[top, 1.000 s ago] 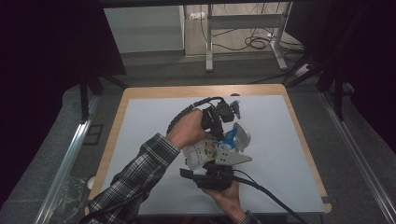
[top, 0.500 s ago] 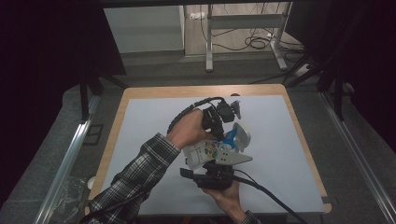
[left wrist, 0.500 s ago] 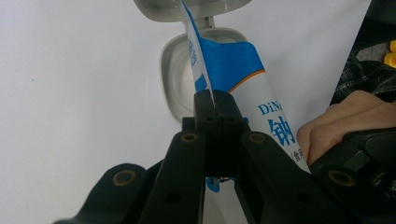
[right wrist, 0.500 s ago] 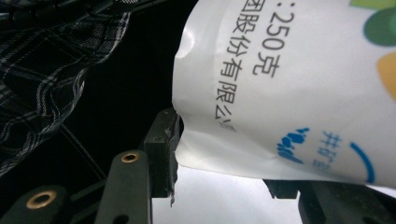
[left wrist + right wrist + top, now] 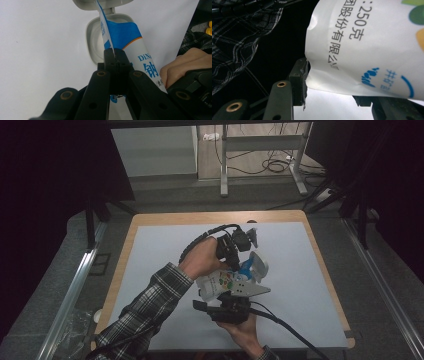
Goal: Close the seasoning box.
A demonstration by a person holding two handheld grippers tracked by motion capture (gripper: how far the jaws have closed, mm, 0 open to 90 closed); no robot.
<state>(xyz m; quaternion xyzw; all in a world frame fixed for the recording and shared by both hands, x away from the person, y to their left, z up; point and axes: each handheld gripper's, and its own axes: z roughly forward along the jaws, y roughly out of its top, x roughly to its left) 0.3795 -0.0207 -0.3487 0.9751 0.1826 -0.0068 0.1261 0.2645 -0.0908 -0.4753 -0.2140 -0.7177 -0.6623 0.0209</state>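
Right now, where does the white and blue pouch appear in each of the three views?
High view: the pouch lies at table centre, between both grippers.
Left gripper view: pouch runs from upper centre to lower right, its thin edge pinched by the left gripper.
Right gripper view: pouch at upper right.
Shared landmark: its blue print.

I see a wooden table [image 5: 150, 219] under a pale mat [image 5: 300, 255], grey floor [image 5: 165, 190], metal desk legs [image 5: 225, 165] and cables [image 5: 272, 166] beyond, dark surroundings.
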